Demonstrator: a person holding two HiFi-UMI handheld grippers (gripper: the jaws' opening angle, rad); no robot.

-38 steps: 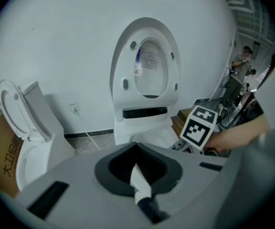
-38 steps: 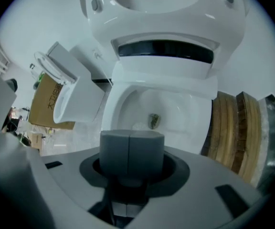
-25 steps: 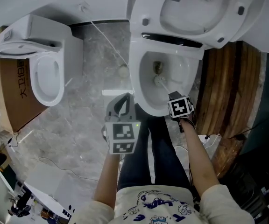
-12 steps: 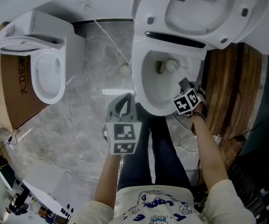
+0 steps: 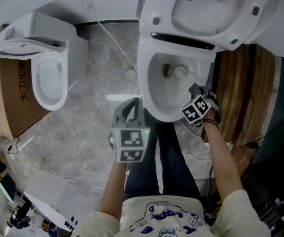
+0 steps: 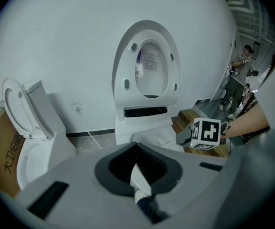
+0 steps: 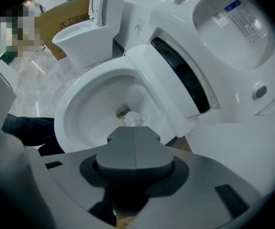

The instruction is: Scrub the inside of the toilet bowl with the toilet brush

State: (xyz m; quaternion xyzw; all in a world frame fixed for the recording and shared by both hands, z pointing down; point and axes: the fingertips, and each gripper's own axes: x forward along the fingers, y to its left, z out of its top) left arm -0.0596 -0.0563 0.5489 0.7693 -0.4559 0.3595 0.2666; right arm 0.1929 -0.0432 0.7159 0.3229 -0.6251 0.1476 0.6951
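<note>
- Apparently mid-scrub: the right tool is closed on the toilet brush, whose head sits inside the toilet bowl, beside the drain.
- The left tool is open, empty.
- The next stroke needs pressure along the bowl's inside.

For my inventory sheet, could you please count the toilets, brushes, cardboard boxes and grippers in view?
Toilets: 2, the near toilet and the left toilet
Toilet brush: 1
Cardboard box: 1
Grippers: 2, left gripper and right gripper
Total: 6

Left claw open, held low; right claw clamped, extended.
</note>
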